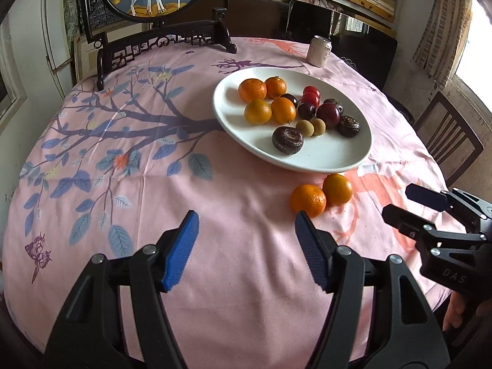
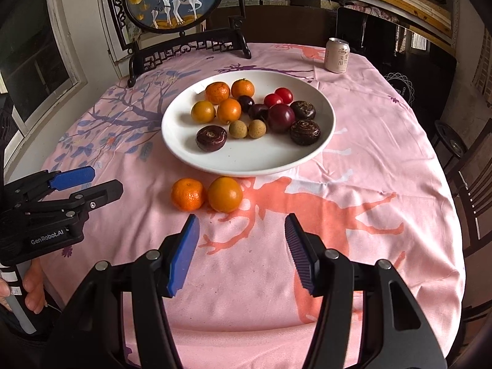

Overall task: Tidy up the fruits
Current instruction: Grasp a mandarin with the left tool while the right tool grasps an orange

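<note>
A white plate (image 1: 323, 160) (image 2: 246, 160) on the pink tablecloth holds several oranges, dark plums, two red cherry tomatoes, two longans and three water chestnuts. Two oranges lie on the cloth just in front of the plate: a dimpled mandarin (image 1: 308, 200) (image 2: 188, 194) and a smoother orange (image 1: 337, 189) (image 2: 225, 194), touching each other. My left gripper (image 1: 244, 230) is open and empty, low over the cloth, left of the loose oranges. My right gripper (image 2: 241, 233) is open and empty, just in front of them. Each gripper shows at the side of the other's view.
A drink can (image 1: 320, 51) (image 2: 337, 55) stands at the far right of the table. A dark wooden stand with a round deer painting (image 1: 160, 40) (image 2: 184, 43) occupies the far left. Wooden chairs (image 1: 449, 135) stand at the right edge.
</note>
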Tool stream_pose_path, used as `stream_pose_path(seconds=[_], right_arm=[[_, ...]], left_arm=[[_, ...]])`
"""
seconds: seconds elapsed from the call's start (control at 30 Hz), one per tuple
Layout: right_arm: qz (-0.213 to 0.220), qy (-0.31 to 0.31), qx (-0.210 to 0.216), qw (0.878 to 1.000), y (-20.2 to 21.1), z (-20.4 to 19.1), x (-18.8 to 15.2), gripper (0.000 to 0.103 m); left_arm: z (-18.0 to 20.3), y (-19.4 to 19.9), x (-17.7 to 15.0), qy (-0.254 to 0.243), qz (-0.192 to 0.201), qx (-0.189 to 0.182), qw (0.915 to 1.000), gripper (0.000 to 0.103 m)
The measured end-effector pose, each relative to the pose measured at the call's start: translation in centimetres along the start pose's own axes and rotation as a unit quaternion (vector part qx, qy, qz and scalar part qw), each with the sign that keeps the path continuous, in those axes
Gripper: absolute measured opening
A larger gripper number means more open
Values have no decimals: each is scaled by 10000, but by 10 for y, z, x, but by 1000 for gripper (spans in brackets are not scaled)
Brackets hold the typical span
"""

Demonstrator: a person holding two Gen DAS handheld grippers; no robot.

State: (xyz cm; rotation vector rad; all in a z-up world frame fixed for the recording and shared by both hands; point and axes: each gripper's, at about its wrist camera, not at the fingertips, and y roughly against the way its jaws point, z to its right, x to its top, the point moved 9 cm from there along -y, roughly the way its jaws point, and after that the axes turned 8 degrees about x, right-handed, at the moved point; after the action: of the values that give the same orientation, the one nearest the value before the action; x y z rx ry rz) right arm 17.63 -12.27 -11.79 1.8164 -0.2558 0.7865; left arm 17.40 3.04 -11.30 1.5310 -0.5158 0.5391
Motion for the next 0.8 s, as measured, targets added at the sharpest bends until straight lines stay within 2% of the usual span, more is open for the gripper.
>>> stream_pose_path(seconds=[0.1, 0.27, 0.43, 0.5, 0.57, 0.8], right_arm=[[-141, 57, 17, 9999, -19, -4, -2, 58], [-374, 241, -195, 9988, -51, -5, -2, 58], [-402, 369, -386, 9978, -75, -2, 3, 58], [-348, 437, -239, 9981, -80, -6, 6, 37], [-352, 378, -50, 9987, -80, -10, 7, 35], [-146, 204, -35, 9997, -47, -4, 3, 35]], left_arm=[[-2, 0, -3, 23, -28, -20, 10000, 67], [-4, -1, -10, 56, -122, -51, 9999, 67], [-7, -3, -12, 99, -188, -84, 9997, 67], [-7, -2, -13, 98, -187, -82, 9997, 67], [-8, -2, -13, 104, -196, -66, 9997, 67], [2, -6, -14, 9, -276, -83, 9996, 67]])
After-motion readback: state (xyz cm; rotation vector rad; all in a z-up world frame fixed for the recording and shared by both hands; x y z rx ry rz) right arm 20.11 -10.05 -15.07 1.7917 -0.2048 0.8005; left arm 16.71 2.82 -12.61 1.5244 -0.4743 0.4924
